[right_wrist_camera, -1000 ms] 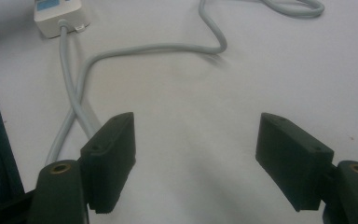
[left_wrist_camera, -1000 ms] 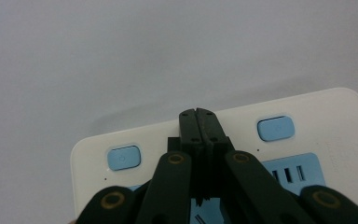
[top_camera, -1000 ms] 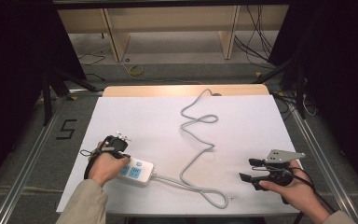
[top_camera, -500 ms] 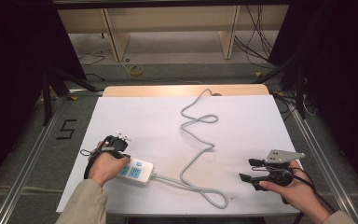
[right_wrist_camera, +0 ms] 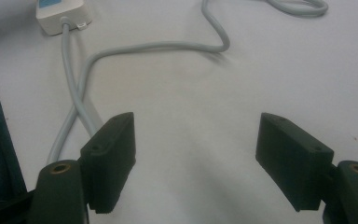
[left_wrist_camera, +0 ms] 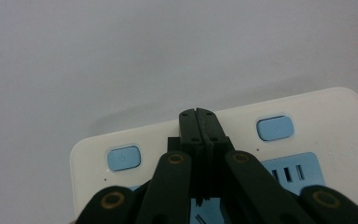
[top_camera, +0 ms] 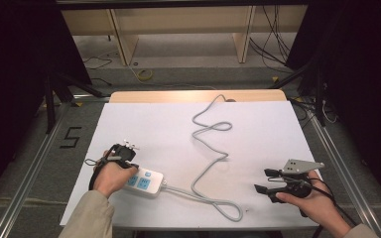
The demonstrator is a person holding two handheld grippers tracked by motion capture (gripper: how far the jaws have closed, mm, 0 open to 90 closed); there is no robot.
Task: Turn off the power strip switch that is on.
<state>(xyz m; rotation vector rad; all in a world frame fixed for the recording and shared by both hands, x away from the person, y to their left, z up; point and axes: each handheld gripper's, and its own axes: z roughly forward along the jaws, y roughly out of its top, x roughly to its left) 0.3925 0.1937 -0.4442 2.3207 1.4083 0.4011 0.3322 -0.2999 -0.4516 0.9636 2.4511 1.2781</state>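
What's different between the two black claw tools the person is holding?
The left gripper has its jaws pressed together over the white power strip; the right gripper has its jaws spread wide, with nothing between them. The left sits on the strip; the right is off beside the grey cord. Both are hand-held.

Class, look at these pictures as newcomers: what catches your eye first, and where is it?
The long grey cable snakes in loops down the middle of the white table. It ends in a white power strip with blue buttons at the near left, where the left gripper rests shut over it. At the near right, the right gripper is open, holding nothing.
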